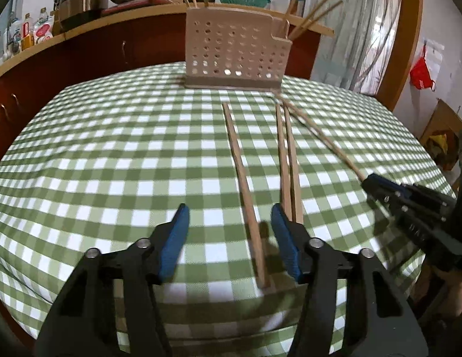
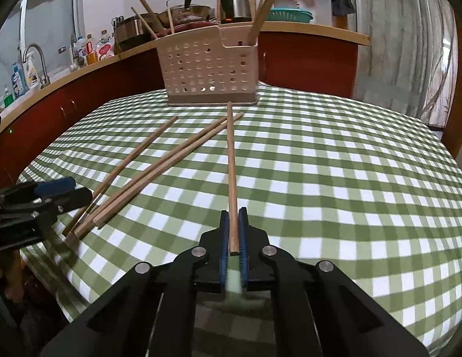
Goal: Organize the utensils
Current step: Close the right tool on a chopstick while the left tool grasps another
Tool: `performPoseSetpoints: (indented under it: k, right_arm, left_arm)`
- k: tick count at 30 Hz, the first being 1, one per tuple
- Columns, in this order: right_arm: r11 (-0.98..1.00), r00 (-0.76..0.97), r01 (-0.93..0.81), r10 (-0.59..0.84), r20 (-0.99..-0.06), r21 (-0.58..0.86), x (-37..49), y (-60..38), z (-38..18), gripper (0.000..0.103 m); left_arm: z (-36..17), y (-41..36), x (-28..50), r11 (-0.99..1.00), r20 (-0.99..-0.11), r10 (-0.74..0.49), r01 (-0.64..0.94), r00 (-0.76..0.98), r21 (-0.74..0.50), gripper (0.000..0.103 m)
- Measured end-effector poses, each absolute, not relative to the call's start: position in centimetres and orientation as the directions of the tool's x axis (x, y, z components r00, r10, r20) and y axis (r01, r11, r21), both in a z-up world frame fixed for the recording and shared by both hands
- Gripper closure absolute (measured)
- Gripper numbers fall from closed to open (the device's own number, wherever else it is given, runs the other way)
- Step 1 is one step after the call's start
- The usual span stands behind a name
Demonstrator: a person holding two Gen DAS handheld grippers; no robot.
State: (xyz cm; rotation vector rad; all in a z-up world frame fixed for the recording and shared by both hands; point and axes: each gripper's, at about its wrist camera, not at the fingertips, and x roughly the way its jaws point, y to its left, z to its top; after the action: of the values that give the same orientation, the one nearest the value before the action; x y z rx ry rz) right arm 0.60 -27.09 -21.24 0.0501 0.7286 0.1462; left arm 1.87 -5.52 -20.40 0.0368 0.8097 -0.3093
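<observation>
Wooden chopsticks (image 2: 262, 9) already stand in the holder (image 2: 211, 68) far ahead of the jaws — the right gripper (image 2: 234, 232) clamps one chopstick (image 2: 231, 160), three loose chopsticks (image 1: 286, 160) lie on the worktop (image 1: 112, 148) by the left gripper's (image 1: 229, 211) open jaws, so it looks partway done.

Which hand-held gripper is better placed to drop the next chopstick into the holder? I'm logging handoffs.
Right. The right hand-held gripper is shut on a long wooden chopstick aimed at the beige perforated plastic holder; the left hand-held gripper is open, holding nothing.
</observation>
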Motion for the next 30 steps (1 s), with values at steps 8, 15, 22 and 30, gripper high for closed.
performPoseSetpoints:
  k: [8, 15, 22, 30]
  right_arm:
    - [0.987, 0.748, -0.108, 0.161, -0.644, 0.122, 0.4, -27.9, -21.3, 0.096]
    - [0.985, 0.749, -0.118, 0.172, -0.64, 0.127, 0.3, -27.7, -21.4, 0.087]
    - [0.981, 0.746, -0.129, 0.192, -0.637, 0.143, 0.2, -27.8, -21.5, 0.09]
    - [0.982, 0.773, -0.126, 0.187, -0.606, 0.143, -0.4, -28.0, -20.2, 0.096]
  left_arm:
    - [-21.1, -5.0, 1.1, 0.962, -0.714, -0.224, 0.269, 0.664, -0.052, 0.081]
    - [-21.1, -5.1, 0.6, 0.962, -0.7, -0.212, 0.271, 0.682, -0.027, 0.085]
    - [-21.1, -5.1, 0.5, 0.958, -0.693, -0.232, 0.283, 0.683, -0.041, 0.095]
    - [-19.9, -5.0, 0.2, 0.954, -0.666, -0.248, 0.296, 0.703, -0.042, 0.096]
